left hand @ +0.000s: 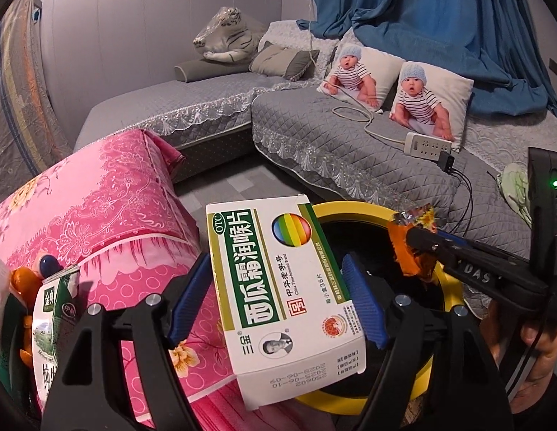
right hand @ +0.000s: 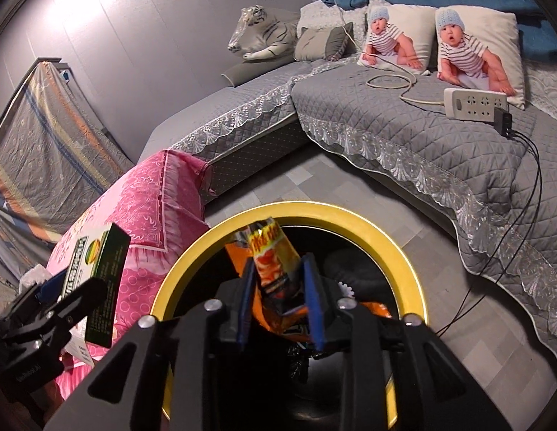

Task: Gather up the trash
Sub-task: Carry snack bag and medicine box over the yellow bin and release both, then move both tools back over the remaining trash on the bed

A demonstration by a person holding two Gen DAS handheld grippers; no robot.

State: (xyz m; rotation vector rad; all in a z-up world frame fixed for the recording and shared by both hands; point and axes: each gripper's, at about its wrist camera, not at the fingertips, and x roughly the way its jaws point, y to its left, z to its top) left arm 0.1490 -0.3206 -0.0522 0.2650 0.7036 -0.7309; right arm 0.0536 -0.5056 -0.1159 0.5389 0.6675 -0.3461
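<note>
Left gripper [left hand: 275, 301] stood wide, its ribbed blue pads flanking a flat cardboard medicine box [left hand: 278, 287] above the round yellow-rimmed bin [right hand: 386, 237]. Right gripper [right hand: 280, 301] clasped a crinkled orange snack wrapper [right hand: 275, 265] narrowly over the bin's dark mouth.

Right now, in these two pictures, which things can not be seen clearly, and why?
- Left wrist view: the yellow-rimmed bin interior is hidden by the medicine box.
- Left wrist view: the milk carton is cut off by the left edge.
- Right wrist view: the bin's bottom is dark, blocked by the right hand-held gripper and its snack wrapper.
</note>
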